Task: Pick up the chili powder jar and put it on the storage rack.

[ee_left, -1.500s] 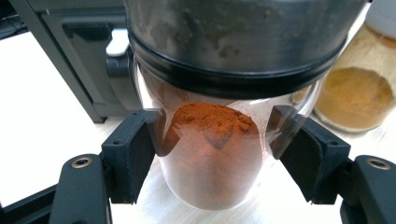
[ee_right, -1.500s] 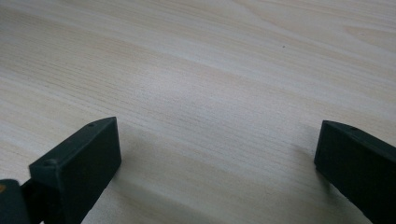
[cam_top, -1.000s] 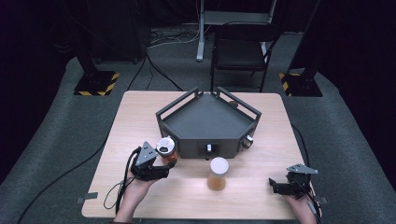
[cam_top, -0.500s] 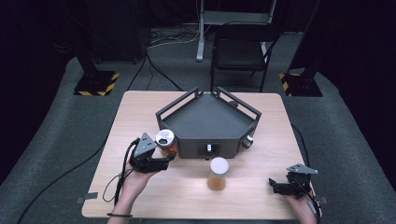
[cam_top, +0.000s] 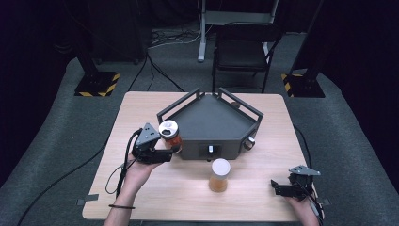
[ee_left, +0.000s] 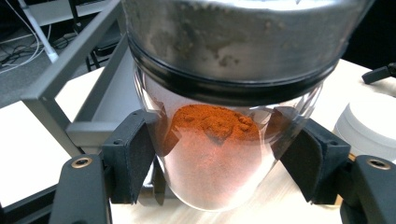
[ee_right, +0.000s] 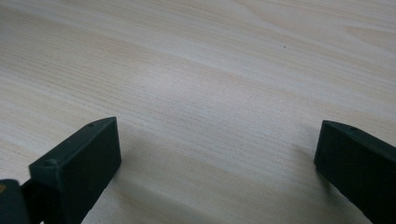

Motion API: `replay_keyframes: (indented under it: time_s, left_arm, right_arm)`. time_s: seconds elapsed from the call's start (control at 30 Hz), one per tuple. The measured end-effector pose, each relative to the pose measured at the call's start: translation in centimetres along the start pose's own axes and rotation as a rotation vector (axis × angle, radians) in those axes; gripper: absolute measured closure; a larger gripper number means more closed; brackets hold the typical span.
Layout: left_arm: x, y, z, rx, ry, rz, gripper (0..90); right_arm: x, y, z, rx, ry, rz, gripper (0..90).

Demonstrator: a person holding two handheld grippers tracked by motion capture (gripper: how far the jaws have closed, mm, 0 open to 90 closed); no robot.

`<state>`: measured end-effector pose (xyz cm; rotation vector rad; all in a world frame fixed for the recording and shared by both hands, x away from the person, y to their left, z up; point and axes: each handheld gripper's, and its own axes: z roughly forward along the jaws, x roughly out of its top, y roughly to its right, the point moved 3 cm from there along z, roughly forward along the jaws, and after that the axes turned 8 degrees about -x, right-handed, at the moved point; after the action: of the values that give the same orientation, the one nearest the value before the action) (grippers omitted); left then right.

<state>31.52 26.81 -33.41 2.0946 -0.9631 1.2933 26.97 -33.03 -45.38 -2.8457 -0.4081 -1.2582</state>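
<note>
Keep left gripper (cam_top: 175,147) pinching the clear, metal-lidded jar of orange powder (cam_top: 170,134) upright — clear the grey tray's rail (cam_top: 175,104); right gripper (cam_top: 276,187) spread, idle.

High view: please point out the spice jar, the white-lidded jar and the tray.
spice jar (cam_top: 169,129), high view, on its metal lid.
white-lidded jar (cam_top: 219,168), high view, on its white lid.
tray (cam_top: 207,120), high view, on its bare dark floor.
</note>
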Motion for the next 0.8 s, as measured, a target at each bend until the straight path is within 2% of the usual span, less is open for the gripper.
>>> replay_keyframes:
  time_s: [0.4, 0.7, 0.8]
  left_arm:
    - [2.5, -0.6, 1.3, 0.018, -0.022, 0.021, 30.3]
    - [3.4, -1.1, 3.0, 0.023, -0.027, 0.01, 30.3]
    - [3.7, -1.0, 3.6, 0.03, -0.037, 0.019, 30.3]
  right_arm:
    - [0.0, 0.0, 0.0, 0.0, 0.0, 0.0, 0.0]
    - [0.0, 0.0, 0.0, 0.002, 0.001, -0.002, 0.0]
    - [0.0, 0.0, 0.0, 0.003, 0.001, -0.003, 0.0]
